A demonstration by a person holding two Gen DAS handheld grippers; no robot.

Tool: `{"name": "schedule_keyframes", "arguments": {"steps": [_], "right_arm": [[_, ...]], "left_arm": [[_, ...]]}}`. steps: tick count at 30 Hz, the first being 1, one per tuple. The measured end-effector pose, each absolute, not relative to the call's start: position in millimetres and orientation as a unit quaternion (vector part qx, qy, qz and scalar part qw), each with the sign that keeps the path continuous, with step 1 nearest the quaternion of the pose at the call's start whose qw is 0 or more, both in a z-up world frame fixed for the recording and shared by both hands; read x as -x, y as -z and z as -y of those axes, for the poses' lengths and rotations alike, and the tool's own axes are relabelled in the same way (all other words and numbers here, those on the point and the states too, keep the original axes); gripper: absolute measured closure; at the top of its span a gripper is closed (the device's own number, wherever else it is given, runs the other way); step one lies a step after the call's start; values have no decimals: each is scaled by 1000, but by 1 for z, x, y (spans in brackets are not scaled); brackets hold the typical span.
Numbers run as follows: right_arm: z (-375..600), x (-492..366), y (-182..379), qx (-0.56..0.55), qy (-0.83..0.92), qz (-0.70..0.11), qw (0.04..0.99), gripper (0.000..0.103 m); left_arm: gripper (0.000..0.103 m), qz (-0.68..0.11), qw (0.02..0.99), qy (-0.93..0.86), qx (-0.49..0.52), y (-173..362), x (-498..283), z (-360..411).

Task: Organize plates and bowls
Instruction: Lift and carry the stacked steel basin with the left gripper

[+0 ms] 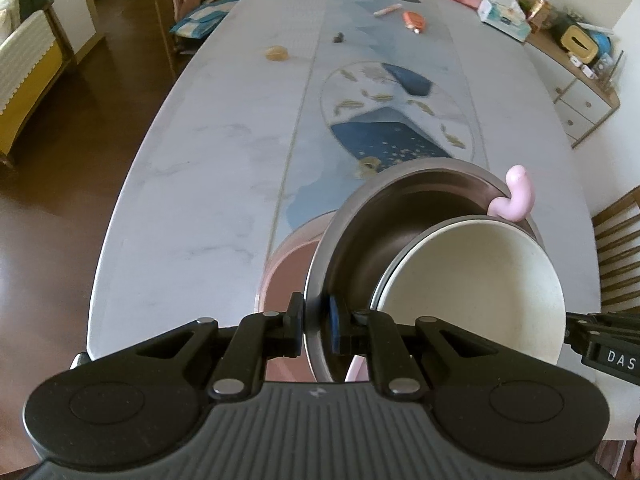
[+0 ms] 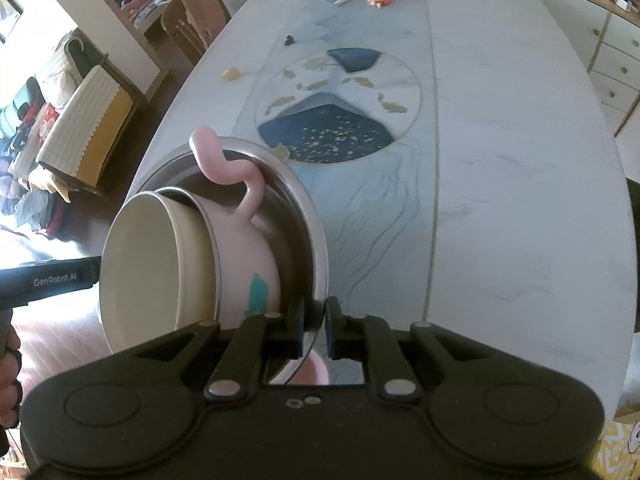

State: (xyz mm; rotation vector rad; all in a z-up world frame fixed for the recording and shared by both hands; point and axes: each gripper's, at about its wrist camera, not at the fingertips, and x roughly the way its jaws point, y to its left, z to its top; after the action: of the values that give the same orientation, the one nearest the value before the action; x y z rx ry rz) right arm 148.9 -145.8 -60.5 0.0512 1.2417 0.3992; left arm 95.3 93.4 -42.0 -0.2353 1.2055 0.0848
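A steel bowl hangs tilted above the table with a pink bowl nested inside it. The pink bowl has a cream inside and a curly pink handle. My left gripper is shut on the steel rim at its near left side. My right gripper is shut on the opposite side of the same steel bowl. Each gripper shows at the edge of the other's view: the right gripper's body and the left gripper's body.
The long marble table has a blue patterned runner down its middle. Far along it lie an orange item, a pen, a small dark piece and a tan piece. A sideboard stands to the right and wooden chairs stand around.
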Motion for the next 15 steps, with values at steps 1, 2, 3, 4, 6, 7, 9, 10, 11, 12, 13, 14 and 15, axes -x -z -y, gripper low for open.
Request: {"name": "schedule_keyframes", "arguments": {"steps": [1,2,3,4,6,7,9,10,11,12,13,14,15], "right_arm": [[143,-150,62,-23,-186,-579,794,92],[140,-151,64,-21,-186,-580,793,92],[137,-151,66,-19,-186,-581,792,92],[135,-152,67,-17,-186,-582,792,92],[131,-154,71,-13,-184,-584,790,92],[129,-154,73,-12,-184,-585,790,92],[125,-156,76,-9,-183,-589,788,92],[123,-156,77,-6,-183,-589,787,92],[121,-156,79,-4,-183,-590,786,92],[120,-157,80,-3,-182,-591,785,92],[118,-157,81,-2,-182,-593,784,92],[117,-158,83,-1,-182,-595,783,92],[117,-159,84,0,-182,-596,783,92]], "left_arm": [[92,-566,816,-42,110,44,-96,-96],[91,-566,816,-44,110,47,-96,-98],[91,-567,815,-46,111,50,-97,-99],[91,-568,814,-47,112,52,-98,-101],[91,-569,813,-48,114,57,-100,-105],[91,-570,812,-49,115,60,-101,-107],[91,-572,810,-51,117,64,-103,-110],[91,-574,809,-52,117,66,-104,-111],[91,-575,808,-53,118,68,-105,-112],[91,-576,807,-54,119,70,-106,-113],[91,-578,806,-54,119,71,-106,-114],[91,-579,805,-54,120,73,-107,-115],[91,-581,804,-53,120,76,-108,-115]]}}
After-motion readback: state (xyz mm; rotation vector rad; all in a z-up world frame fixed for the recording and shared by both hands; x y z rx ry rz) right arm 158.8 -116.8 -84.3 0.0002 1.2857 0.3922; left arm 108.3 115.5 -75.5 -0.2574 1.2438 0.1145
